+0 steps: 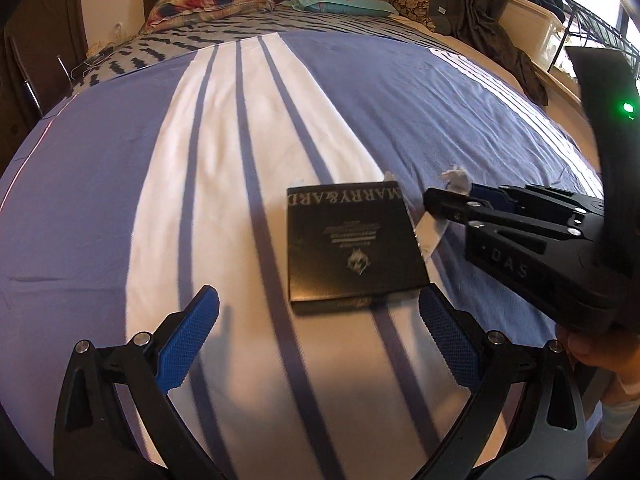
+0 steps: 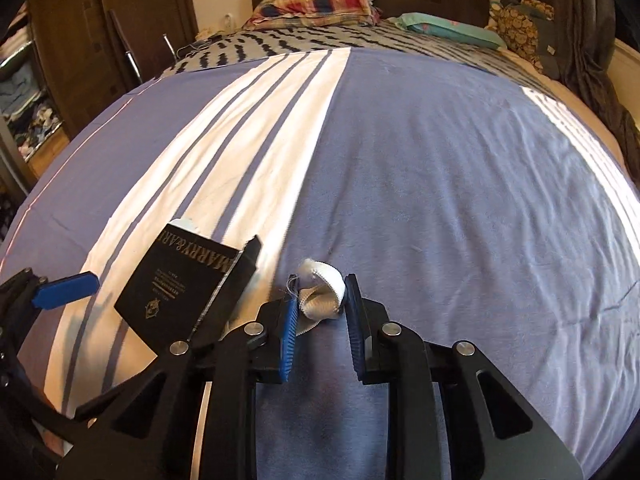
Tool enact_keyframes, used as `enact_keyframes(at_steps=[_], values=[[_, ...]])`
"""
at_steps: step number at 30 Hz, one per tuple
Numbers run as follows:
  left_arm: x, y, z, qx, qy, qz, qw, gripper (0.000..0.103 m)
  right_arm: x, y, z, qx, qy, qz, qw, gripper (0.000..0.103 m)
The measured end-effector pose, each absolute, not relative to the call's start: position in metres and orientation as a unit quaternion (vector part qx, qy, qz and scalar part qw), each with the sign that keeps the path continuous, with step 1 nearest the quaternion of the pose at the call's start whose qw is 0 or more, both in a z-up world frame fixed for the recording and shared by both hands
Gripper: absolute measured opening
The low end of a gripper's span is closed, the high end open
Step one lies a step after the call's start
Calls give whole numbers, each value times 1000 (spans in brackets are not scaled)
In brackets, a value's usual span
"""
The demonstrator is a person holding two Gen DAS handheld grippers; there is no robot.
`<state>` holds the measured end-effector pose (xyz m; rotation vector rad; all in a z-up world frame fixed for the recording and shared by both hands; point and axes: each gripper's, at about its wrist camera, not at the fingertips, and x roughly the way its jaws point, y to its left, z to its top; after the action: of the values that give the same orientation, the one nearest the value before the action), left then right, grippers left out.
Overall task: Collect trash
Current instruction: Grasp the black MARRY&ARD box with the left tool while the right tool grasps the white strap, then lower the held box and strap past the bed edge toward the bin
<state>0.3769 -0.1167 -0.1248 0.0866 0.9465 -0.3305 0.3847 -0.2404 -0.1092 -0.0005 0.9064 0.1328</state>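
A flat black box (image 1: 352, 240) printed "MARRY&ARD" lies on the blue and white striped bedspread (image 1: 200, 160). My left gripper (image 1: 318, 316) is open, just short of the box's near edge. My right gripper (image 2: 322, 308) is shut on a crumpled white scrap of paper or cloth (image 2: 320, 290), to the right of the box (image 2: 180, 284). In the left wrist view the right gripper (image 1: 452, 196) holds the scrap (image 1: 456, 178) beside the box's far right corner. Another pale scrap (image 1: 430, 236) lies under the box's right edge.
Pillows (image 1: 208, 0) and a patterned blanket (image 1: 192, 46) lie at the bed's head. Dark clothes and a wire rack (image 1: 592, 32) stand along the right side. A wardrobe (image 2: 80, 40) stands at the left.
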Motion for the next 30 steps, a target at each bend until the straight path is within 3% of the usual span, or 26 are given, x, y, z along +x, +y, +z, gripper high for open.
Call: enact_keyframes(at_steps=[21,25,30], values=[[425,-147,-137,7,474,-145,868,95,377,-312,-89,6,411,12,912,23],[423,-146,-137,19,471,-136,872,84,376,-316,-88,7,410,12,912,23],[405,-139,-133,29,466,-135,874,80,364,-311,-86,3,409,18,912,23]])
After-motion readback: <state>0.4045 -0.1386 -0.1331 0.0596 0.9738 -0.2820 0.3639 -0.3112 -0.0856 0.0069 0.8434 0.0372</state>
